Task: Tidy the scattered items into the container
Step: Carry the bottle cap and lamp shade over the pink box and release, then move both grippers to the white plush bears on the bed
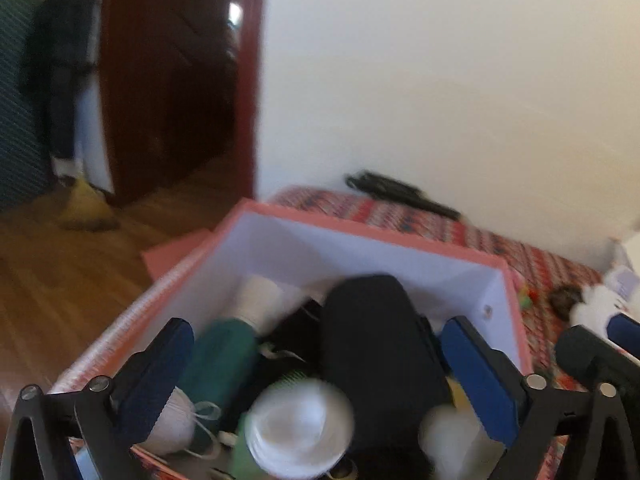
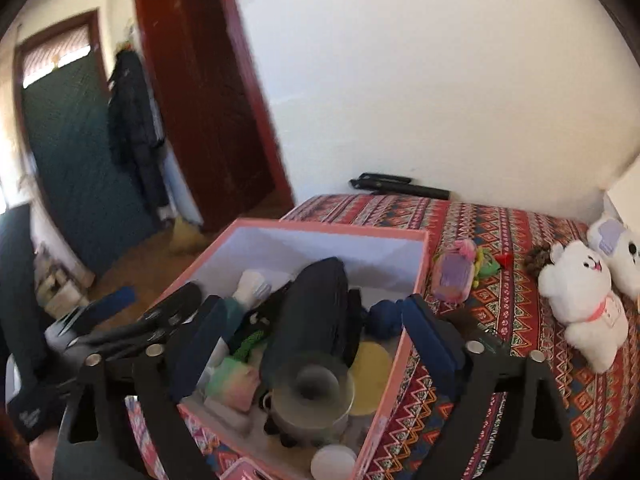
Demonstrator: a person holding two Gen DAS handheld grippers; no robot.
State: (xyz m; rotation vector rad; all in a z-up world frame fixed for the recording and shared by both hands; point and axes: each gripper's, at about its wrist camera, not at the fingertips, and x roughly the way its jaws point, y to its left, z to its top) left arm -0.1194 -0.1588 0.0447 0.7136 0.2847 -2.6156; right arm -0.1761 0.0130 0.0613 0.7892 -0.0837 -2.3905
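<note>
The left gripper (image 1: 316, 354) is seen spread wide over the pink box (image 1: 372, 232), nothing pressed between its blue pads; the right gripper (image 2: 316, 334) is likewise held wide and empty above the same box (image 2: 320, 227). The box rests on the patterned bedspread (image 2: 520, 320), heaped full. Its contents are blurred: one long dark case (image 2: 312, 312), one clear cup (image 2: 310, 390) and one yellow lid (image 2: 370, 362) can be made out. Outside it, two white plush bears (image 2: 580, 300), the second cut off by the frame edge, and one pink-and-purple toy (image 2: 454, 276) are counted.
</note>
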